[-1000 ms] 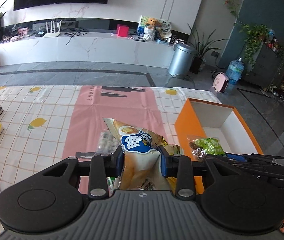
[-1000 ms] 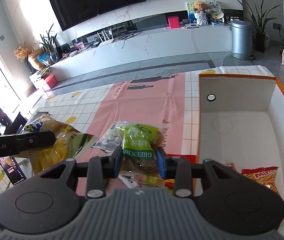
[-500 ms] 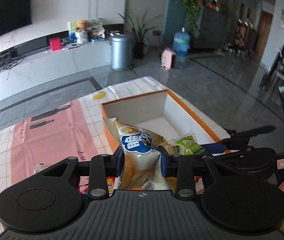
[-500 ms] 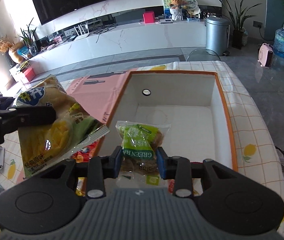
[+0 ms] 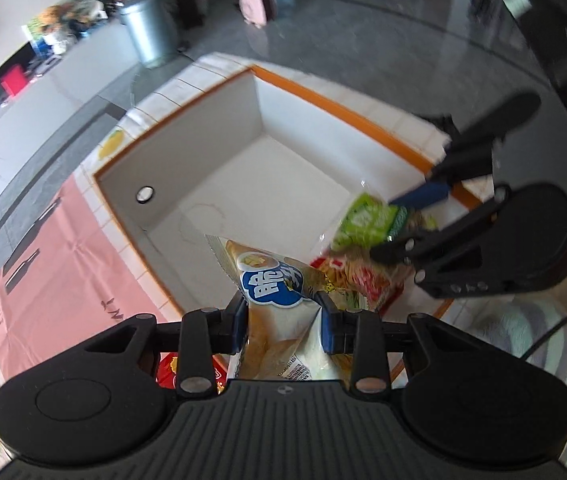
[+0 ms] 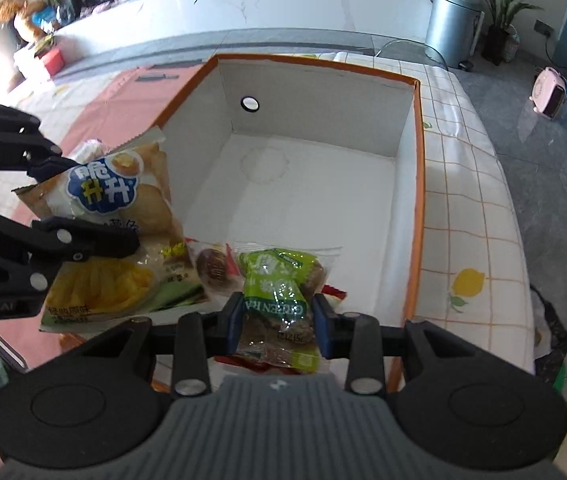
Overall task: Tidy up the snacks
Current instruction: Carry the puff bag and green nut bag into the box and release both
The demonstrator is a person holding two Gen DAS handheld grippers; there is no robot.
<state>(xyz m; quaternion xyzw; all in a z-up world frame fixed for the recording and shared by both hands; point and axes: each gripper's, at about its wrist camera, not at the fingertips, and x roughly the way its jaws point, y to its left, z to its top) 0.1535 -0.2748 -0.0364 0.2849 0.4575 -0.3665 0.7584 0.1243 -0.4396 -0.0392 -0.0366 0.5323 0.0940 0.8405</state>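
Through the left wrist camera we are looking steeply down as the left claw [image 5: 283, 316] is pinching a yellow chip bag [image 5: 279, 292] with a blue cloud logo; its blue pads [image 5: 239, 322] are pressing in on both sides of the bag, crumpling it at the waist. The bag's long axis is running straight away from the camera, its top seam pointing out over the near left corner of the orange-rimmed box [image 5: 363, 120] with white inner walls. A red noodle-print packet [image 5: 357, 276] is lying in the box's near corner. To the right, the right claw [image 5: 399, 224] is reaching in over the box rim, holding a green snack pack [image 5: 367, 220], which is blurred. The box is sitting on a surface [image 5: 63, 264] covered with a pink and lemon-checked cloth. Through the right wrist camera we are seeing the right claw [image 6: 279, 320] clamped on the green snack pack [image 6: 279, 292], its long axis running away from the camera and its clear top edge pointing into the box [image 6: 417, 200], above the near floor. At the left, the left claw [image 6: 87, 204] is gripping the chip bag [image 6: 111, 228] across its middle, the bag hanging with its serrated top toward the box's left wall.
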